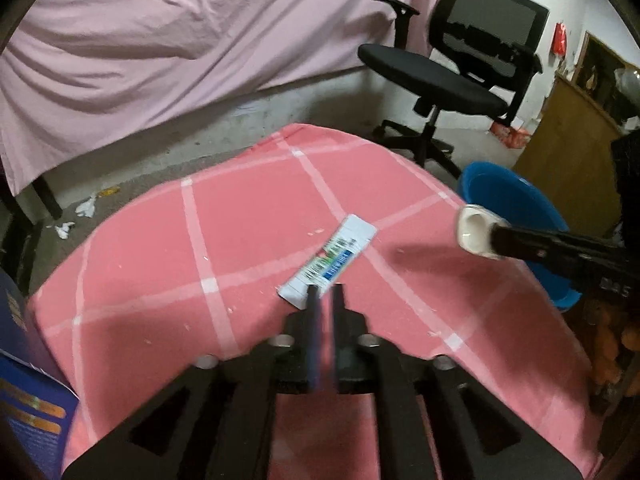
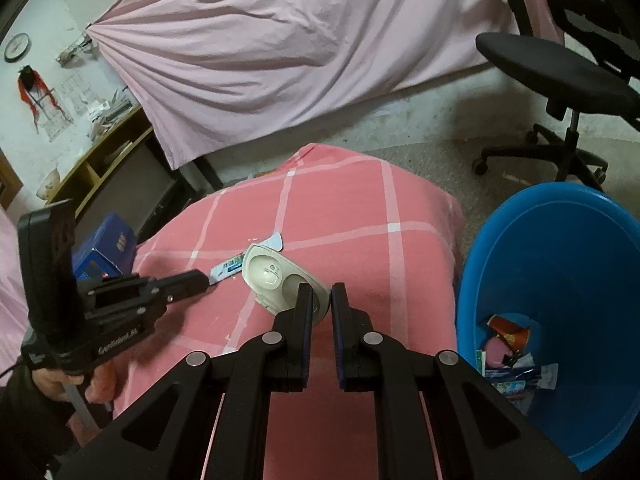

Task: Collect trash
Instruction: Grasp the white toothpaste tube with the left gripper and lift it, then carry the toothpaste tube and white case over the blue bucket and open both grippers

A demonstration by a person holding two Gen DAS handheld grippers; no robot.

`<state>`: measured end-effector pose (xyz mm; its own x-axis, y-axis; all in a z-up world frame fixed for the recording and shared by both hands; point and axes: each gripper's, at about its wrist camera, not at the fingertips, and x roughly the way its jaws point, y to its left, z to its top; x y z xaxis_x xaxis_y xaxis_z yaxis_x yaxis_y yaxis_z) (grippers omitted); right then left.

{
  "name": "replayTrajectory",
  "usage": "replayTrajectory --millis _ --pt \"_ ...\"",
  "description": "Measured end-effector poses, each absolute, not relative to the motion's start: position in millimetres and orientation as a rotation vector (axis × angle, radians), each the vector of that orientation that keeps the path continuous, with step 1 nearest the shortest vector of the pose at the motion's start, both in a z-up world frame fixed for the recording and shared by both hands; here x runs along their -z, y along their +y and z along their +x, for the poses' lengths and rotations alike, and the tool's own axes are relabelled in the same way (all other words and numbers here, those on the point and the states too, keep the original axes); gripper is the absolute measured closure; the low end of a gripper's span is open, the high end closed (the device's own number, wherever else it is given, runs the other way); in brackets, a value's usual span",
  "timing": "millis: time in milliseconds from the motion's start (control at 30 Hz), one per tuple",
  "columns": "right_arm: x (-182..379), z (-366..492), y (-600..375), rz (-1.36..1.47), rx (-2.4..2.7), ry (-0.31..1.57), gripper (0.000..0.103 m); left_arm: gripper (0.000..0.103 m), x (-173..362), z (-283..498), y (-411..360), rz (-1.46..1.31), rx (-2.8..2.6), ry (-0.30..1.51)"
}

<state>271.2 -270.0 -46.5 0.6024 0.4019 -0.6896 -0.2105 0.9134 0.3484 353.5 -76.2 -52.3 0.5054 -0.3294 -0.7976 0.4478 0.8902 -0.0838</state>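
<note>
The right gripper [image 2: 321,300] has its jaws clamped on a white plastic shell [image 2: 272,276], raised off the pink-covered counter [image 2: 400,208]; the blue bin [image 2: 560,264], holding other trash, waits at three o'clock. The left gripper [image 1: 326,294] pinches the wrapper's [image 1: 332,258] near end, jaws almost closed.

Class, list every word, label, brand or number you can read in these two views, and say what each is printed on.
"GenRobot.AI", roughly: on the left gripper body, right wrist view; last letters unclear.
"045" or similar: on the right gripper arm, left wrist view; blurred.
Wrapper: barcode and coloured print, too blurred to read.
Blue box: gold print, too small to read.
White tray: round mark, unreadable.
</note>
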Motion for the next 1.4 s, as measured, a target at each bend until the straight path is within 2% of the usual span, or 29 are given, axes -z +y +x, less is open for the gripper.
replayTrajectory --millis 33,267,300,400,600,667,900,1233,1400 --pt "45.5 270.8 -270.2 0.242 -0.354 0.849 0.095 0.06 53.0 356.9 -78.4 0.165 0.464 0.925" --pt "47.7 279.5 -275.7 0.257 -0.342 0.847 0.095 0.058 70.6 380.7 -100.8 0.305 0.526 0.984" --pt "47.9 281.2 -276.7 0.26 -0.339 0.847 0.095 0.059 71.4 383.4 -101.7 0.303 0.538 0.986" --pt "50.9 283.8 -279.9 0.271 -0.331 0.859 0.095 0.084 75.4 387.9 -99.9 0.269 0.578 1.01" --pt "53.6 283.3 -284.0 0.289 -0.327 0.869 0.095 0.093 72.9 374.4 -98.7 0.217 0.552 1.016" --pt "51.3 280.3 -285.0 0.295 -0.33 0.857 0.095 0.094 67.2 369.1 -94.2 0.136 0.543 1.013" --pt "30.5 260.7 -293.4 0.335 -0.355 0.767 0.095 0.094 26.6 321.8 -89.7 -0.042 0.475 0.803" --pt "-52.5 192.7 -322.6 0.326 -0.26 0.4 0.095 0.094 -58.1 260.3 -122.0 -0.128 0.431 0.469" --pt "-76.8 150.2 -340.1 0.312 -0.169 0.239 0.095 0.094 -95.3 230.1 -144.1 -0.111 0.456 0.321"
